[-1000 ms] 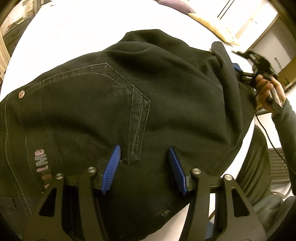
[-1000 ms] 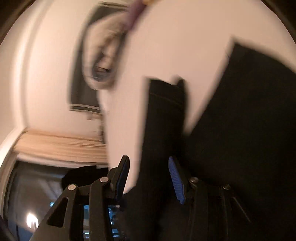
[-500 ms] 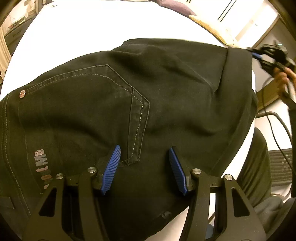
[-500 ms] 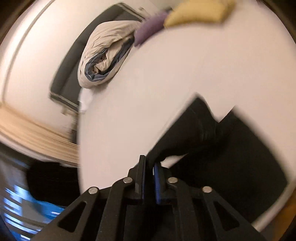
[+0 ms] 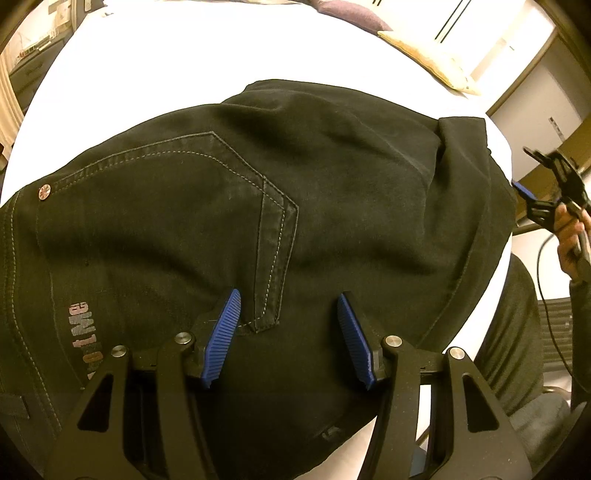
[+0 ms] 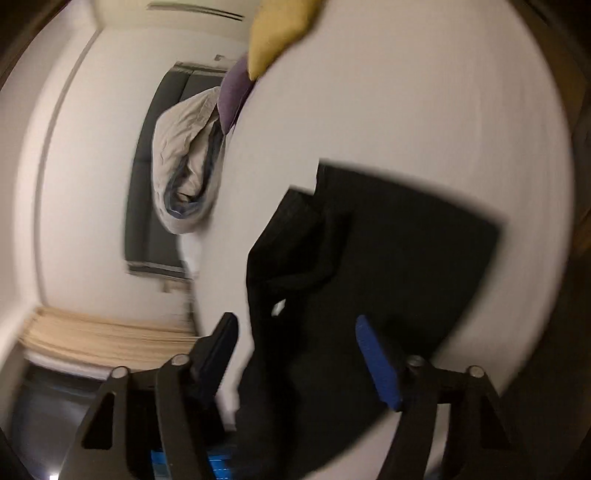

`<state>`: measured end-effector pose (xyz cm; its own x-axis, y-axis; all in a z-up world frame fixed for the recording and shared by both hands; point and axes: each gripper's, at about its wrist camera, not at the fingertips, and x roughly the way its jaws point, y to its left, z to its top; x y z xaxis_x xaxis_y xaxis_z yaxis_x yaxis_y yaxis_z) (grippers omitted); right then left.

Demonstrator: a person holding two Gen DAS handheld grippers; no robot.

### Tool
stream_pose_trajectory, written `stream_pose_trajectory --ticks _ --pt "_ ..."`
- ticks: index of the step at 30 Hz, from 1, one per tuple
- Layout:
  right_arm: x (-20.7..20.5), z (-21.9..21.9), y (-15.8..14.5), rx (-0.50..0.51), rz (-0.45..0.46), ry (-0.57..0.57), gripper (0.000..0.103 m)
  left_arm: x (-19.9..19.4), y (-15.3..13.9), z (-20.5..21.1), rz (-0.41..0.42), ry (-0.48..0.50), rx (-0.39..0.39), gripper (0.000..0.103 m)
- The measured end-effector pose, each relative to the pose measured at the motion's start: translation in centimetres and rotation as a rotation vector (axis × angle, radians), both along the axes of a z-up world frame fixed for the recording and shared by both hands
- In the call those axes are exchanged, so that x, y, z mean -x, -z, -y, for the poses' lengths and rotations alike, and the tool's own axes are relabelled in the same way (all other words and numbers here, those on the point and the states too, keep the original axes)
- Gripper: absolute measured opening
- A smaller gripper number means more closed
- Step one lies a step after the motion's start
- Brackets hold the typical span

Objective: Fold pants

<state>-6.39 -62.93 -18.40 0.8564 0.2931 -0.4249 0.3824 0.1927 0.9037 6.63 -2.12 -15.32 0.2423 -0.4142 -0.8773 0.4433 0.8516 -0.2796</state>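
Black pants (image 5: 295, 206) lie folded on a white table (image 5: 184, 55), back pocket up, with a leg laid over the right side. My left gripper (image 5: 288, 332) is open and rests on the pants just below the pocket's tip. My right gripper (image 6: 295, 354) is open, just above the near edge of the pants (image 6: 388, 251); the view is blurred. It also shows in the left wrist view (image 5: 535, 192) off the table's right edge, open and clear of the cloth.
A yellow cushion (image 5: 424, 55) and a purple one (image 5: 351, 14) lie at the table's far side. A grey-white bundle (image 6: 184, 166) lies on a dark sofa beyond the table. The person's leg and a chair (image 5: 554, 317) are at the right.
My right gripper carried the pant leg across, let it go and opened, then drew back off the table's right edge. The leg now lies flat. My left gripper has not moved.
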Motion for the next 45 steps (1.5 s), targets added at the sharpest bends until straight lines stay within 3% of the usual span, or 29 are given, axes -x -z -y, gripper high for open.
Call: stream_pose_trajectory --ticks 2,7,15,18,21,29,32,33,34,39,42,43,45 --pt "-1.4 0.4 1.1 -0.087 0.09 0.005 0.064 0.1 -0.1 0.3 0.002 -0.004 -0.006 0.053" --pt "-4.1 2.2 2.9 -0.191 0.112 0.097 0.063 0.3 -0.1 0.6 0.005 -0.011 -0.005 0.053" --pt "-6.7 3.4 3.2 -0.174 0.06 0.089 0.058 0.4 0.0 0.0 0.009 -0.008 0.005 0.053" --pt "-7.0 3.0 3.5 -0.201 0.016 0.095 0.046 0.5 -0.1 -0.1 0.011 -0.011 0.008 0.053" --pt "-6.7 2.2 3.5 -0.21 -0.006 0.089 0.045 0.5 0.0 -0.4 0.014 -0.012 0.012 0.053" --pt "-7.9 3.5 5.1 -0.274 0.11 0.182 0.04 0.8 0.0 -0.9 0.02 -0.013 0.015 0.053" --pt "-8.8 3.5 4.9 -0.245 0.128 0.155 0.027 0.9 0.0 -0.8 0.022 -0.014 0.014 0.053" --pt "-8.8 3.5 4.9 -0.24 0.13 0.155 0.013 0.9 0.0 -0.8 0.022 -0.013 0.014 0.053" --pt "-8.8 3.5 4.7 -0.231 0.136 0.157 0.01 0.9 0.0 -0.8 0.021 -0.013 0.012 0.053" --pt "-7.5 3.4 1.1 -0.063 0.087 0.141 0.008 1.0 -0.1 -0.7 0.024 -0.012 0.01 0.053" --pt "-6.7 3.9 -3.4 0.093 0.0 0.109 0.008 1.0 -0.1 -0.6 0.025 -0.012 0.011 0.053" --pt "-6.3 4.0 -5.8 0.184 -0.072 0.085 0.008 1.1 -0.1 -0.7 0.026 -0.01 0.011 0.053" --pt "-5.6 4.0 -8.5 0.284 -0.11 0.056 0.008 1.0 0.0 -0.7 0.026 -0.008 0.013 0.053"
